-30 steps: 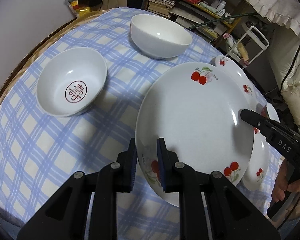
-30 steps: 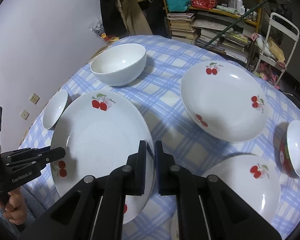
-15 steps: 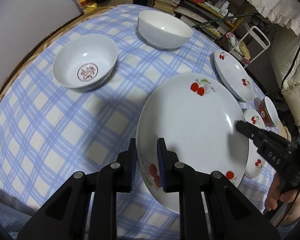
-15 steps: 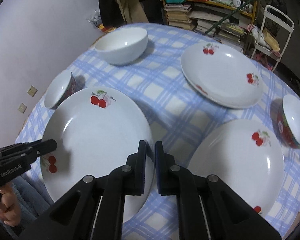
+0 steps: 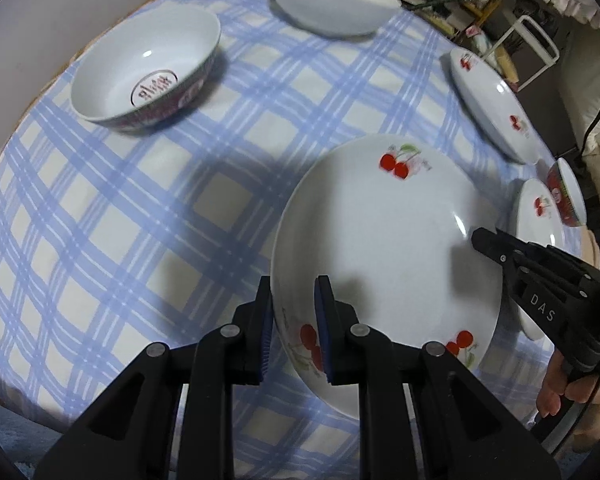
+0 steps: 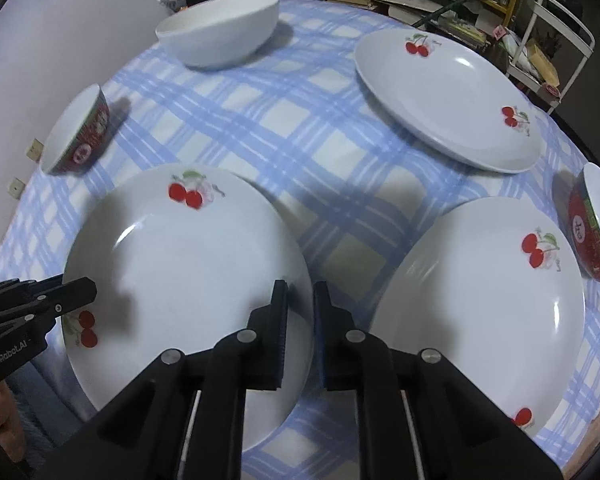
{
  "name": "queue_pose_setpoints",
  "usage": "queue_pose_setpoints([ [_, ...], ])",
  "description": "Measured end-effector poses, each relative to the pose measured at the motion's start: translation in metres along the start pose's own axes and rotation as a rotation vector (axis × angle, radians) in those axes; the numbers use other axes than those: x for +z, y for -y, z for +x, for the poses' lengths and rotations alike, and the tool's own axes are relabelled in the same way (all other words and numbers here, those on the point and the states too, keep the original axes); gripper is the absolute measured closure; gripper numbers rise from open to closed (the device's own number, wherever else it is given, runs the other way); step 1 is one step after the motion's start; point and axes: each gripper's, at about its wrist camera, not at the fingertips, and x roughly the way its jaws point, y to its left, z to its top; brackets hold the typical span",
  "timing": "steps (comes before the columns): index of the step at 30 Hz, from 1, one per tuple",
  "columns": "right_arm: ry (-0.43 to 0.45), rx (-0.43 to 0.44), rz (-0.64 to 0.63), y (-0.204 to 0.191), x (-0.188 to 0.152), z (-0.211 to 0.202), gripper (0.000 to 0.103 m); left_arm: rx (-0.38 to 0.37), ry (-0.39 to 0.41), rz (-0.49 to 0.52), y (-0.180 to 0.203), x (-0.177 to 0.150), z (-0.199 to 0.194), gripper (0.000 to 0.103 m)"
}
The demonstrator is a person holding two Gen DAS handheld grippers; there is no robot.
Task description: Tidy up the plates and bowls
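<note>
Clamped jaws of the left gripper pinch the near rim of a cherry plate, held tilted above the checked tablecloth near its front edge; the right gripper bites the opposite rim.

From the right wrist, the right gripper likewise grips the plate, beside a second plate.

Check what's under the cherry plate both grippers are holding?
Under the held plate, only the checked tablecloth and the plate's shadow show around its edges. It's clamped by the left gripper and right gripper. What lies directly beneath it is hidden.
</note>
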Motion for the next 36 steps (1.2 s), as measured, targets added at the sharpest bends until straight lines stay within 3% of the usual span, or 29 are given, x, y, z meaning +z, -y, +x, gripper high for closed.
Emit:
queue_pose_setpoints([
  [36, -0.01, -0.051, -0.05, -0.013, -0.013, -0.004, 0.087, 0.053, -0.038, 0.008, 0.01, -0.007, 0.009, 0.082],
])
